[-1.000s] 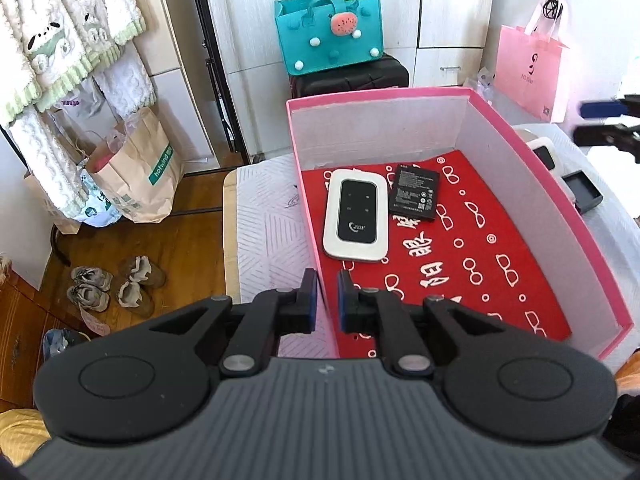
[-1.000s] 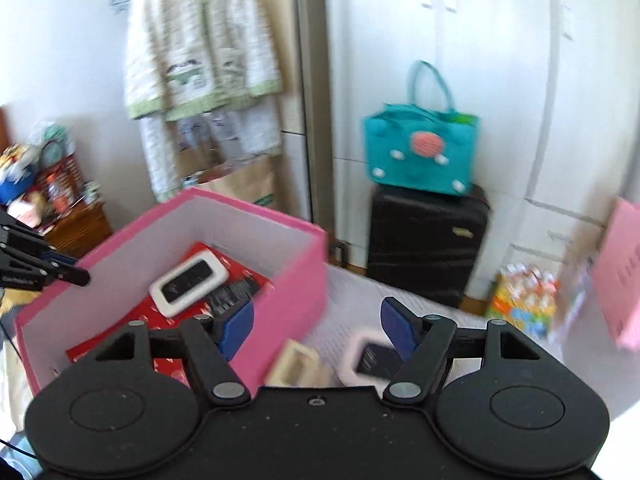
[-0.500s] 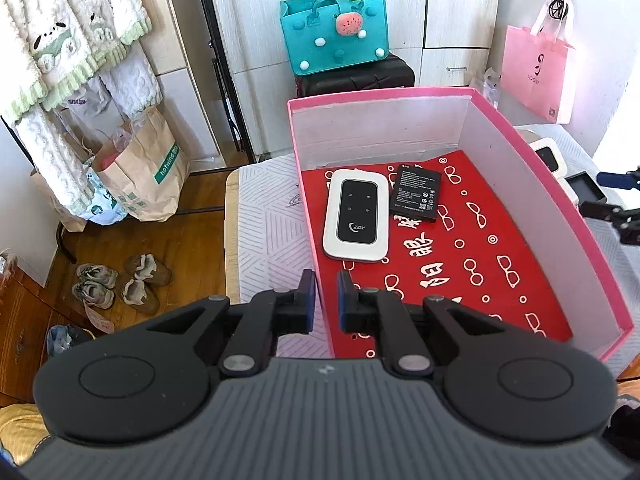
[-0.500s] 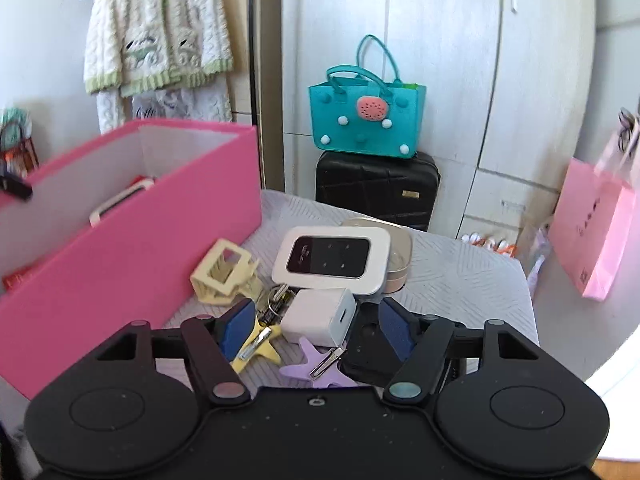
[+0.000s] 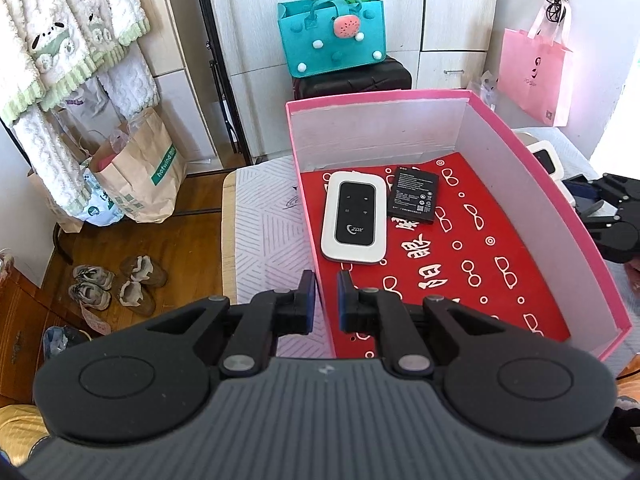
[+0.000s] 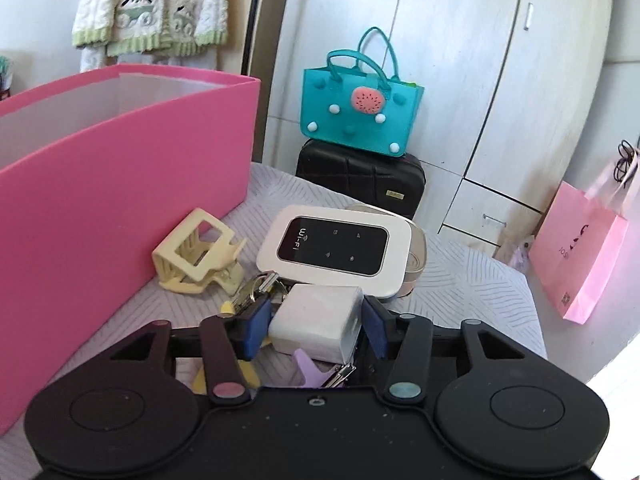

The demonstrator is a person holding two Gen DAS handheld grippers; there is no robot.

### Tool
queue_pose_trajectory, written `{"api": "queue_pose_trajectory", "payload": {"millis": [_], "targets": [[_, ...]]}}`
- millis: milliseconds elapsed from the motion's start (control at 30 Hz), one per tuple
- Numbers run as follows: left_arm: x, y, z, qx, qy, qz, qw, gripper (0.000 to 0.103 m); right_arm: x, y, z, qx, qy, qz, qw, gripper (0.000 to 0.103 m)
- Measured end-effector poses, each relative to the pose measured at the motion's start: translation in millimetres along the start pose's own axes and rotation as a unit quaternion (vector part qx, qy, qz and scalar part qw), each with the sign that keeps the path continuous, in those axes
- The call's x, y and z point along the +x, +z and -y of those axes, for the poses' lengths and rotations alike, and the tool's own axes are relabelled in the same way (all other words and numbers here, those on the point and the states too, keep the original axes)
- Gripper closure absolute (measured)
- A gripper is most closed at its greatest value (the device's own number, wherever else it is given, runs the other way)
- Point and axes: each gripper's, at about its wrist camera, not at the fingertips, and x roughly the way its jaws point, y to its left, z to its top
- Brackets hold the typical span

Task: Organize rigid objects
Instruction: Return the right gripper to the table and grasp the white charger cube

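The pink box point(image 5: 540, 168) with a red patterned floor holds a white pocket router point(image 5: 354, 218) and a black battery point(image 5: 414, 194). My left gripper point(image 5: 326, 296) is shut on the box's near left wall, which runs between its pads. Outside the box, my right gripper point(image 6: 316, 328) sits low over a pile, and its jaws are closing around a white charger cube point(image 6: 316, 316). The pads stand just beside the cube's sides. Behind the cube lies a second white Wi-Fi router point(image 6: 336, 254). The right gripper's body point(image 5: 600, 200) shows past the box's right wall.
A cream hair claw point(image 6: 196, 252), keys point(image 6: 258, 286) and a purple clip point(image 6: 312, 372) lie around the charger on the grey cloth. The box's outer wall point(image 6: 120, 184) rises close on the left. A teal bag point(image 6: 360, 108) on a black case stands beyond the table.
The right gripper came down from above the box to the pile beside it, and its jaws narrowed around the white charger. The left gripper kept still on the box wall.
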Motion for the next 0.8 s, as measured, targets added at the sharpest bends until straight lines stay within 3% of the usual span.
{"api": "queue_pose_trajectory", "payload": {"millis": [233, 367, 667, 800], "targets": [[2, -1, -3, -0.002, -0.005, -0.001, 1.0, 0.094, -11, 2, -2, 0.004, 0.003, -0.003, 1.0, 0.057], [1, -1, -2, -0.001, -0.003, -0.001, 1.0, 0.094, -20, 1, 1, 0.021, 0.019, -0.013, 1.0, 0.057], [7, -2, 2, 0.003, -0.003, -0.005, 1.0, 0.094, -25, -4, 25, 0.132, 0.1, -0.055, 0.985, 0.057], [7, -2, 3, 0.002, -0.005, -0.005, 1.0, 0.094, -23, -7, 19, 0.108, 0.083, -0.065, 0.989, 0.057]]}}
